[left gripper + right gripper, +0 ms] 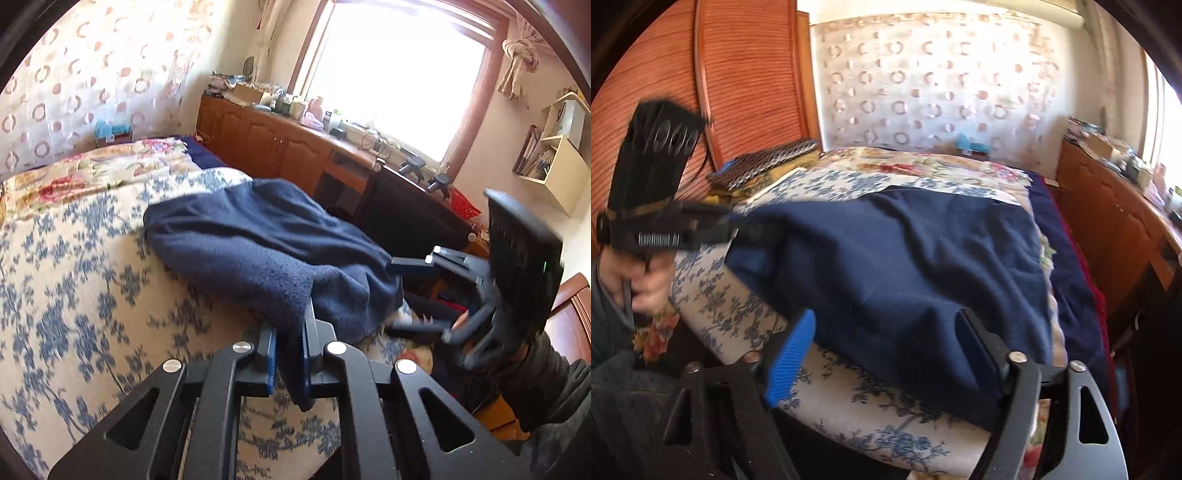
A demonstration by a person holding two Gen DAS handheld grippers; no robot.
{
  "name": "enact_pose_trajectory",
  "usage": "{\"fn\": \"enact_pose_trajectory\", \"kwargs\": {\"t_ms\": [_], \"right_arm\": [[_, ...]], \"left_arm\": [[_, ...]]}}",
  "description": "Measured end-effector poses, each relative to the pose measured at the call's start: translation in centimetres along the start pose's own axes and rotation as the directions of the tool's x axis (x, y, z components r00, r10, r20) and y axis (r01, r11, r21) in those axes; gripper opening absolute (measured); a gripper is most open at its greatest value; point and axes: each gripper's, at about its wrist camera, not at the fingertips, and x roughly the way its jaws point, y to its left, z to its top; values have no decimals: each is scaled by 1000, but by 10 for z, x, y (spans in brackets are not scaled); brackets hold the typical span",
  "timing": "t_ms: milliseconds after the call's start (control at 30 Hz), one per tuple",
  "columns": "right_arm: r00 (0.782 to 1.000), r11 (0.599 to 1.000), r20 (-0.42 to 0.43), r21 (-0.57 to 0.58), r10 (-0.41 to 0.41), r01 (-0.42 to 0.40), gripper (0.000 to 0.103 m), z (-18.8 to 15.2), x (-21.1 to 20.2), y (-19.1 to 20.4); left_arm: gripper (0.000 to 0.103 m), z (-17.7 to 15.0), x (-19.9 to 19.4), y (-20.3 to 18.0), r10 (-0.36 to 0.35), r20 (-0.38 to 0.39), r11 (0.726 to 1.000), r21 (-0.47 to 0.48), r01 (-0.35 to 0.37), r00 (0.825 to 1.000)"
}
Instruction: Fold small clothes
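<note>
Presently the navy fleece garment (258, 243) lies on the blue-flowered bed cover (74, 295), near the edge of the bed, bunched and rumpled rather than squared. The left tongs (288, 354) are closed almost fully on a corner of the cloth, which is pinched between the blue pads and drawn up off the cover. The right tongs (886, 350) stand wide apart, one finger on either side of the near hem; the pads do not appear to press on the fabric, so that side holds nothing.

Assessment of progress: a fold looks begun at most. In the right wrist view the garment (905, 251) shows one layer turned over along its left side, but no neat, flat packet is visible. Remaining work, as judged: carry the held corner across, flatten the creases, and make the closing fold or folds. No other small clothes can be made out on the bed with certainty.
</note>
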Motion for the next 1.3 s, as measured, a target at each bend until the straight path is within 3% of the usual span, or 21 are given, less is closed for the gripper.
{"fn": "enact_pose_trajectory", "kwargs": {"t_ms": [433, 833, 1000, 1100, 1167, 1300], "right_arm": [[992, 994, -106, -92, -74, 64, 85, -2, 45, -5], [979, 972, -123, -191, -163, 138, 85, -10, 56, 4], [977, 972, -108, -168, -183, 163, 62, -8, 48, -4], [978, 975, -102, -143, -184, 169, 40, -10, 42, -10], [979, 978, -94, -124, -179, 167, 20, -9, 37, -14], [990, 988, -37, -73, -138, 135, 11, -3, 17, -21]], "left_arm": [[11, 19, -6, 1, 16, 43, 1000, -12, -15, 999], [11, 19, -5, 1, 36, 50, 999, -9, -35, 998], [11, 18, -5, 1, 45, 52, 999, -13, -45, 998], [11, 17, -6, 0, 52, 53, 999, -13, -51, 997], [11, 17, -7, 0, 54, 54, 998, -15, -53, 997], [11, 16, -10, 0, 88, 61, 996, -16, -88, 994]]}}
